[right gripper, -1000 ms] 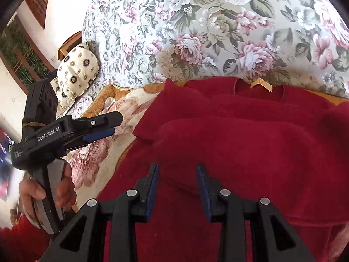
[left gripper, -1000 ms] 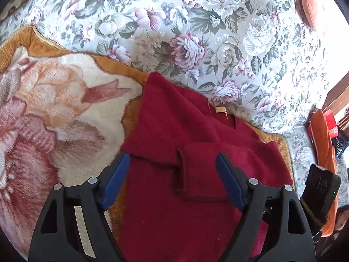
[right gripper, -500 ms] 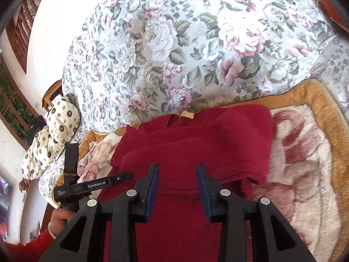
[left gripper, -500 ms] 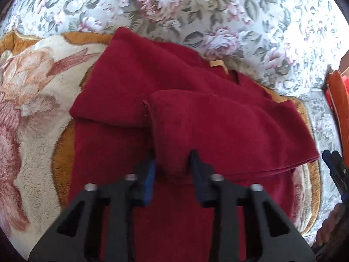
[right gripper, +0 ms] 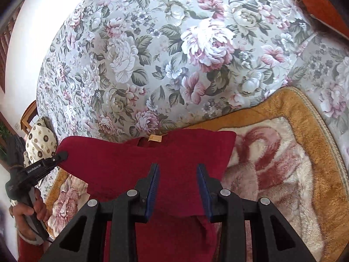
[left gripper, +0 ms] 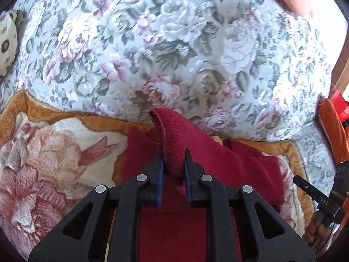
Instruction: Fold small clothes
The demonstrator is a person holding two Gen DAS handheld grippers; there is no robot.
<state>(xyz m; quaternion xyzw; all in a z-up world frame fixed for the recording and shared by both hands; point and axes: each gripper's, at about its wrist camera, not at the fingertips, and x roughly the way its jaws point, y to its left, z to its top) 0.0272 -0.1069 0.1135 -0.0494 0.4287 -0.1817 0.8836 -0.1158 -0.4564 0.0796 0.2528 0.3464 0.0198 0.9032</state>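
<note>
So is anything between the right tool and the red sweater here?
Nothing visible: the right tool hangs open directly over the red sweater, while the left tool already pinches a raised fold.

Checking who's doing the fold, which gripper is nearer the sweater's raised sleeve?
Left. The left gripper is shut on the red sweater's lifted sleeve; the right gripper hangs open over the folded body.

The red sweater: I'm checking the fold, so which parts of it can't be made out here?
- Left wrist view: the red sweater's near hem is hidden under the left gripper.
- Right wrist view: the sweater's lower part is hidden behind the right gripper.
- Right wrist view: the tan neck label is too small to read.
- Both views: the sleeves are folded under or out of sight.
</note>
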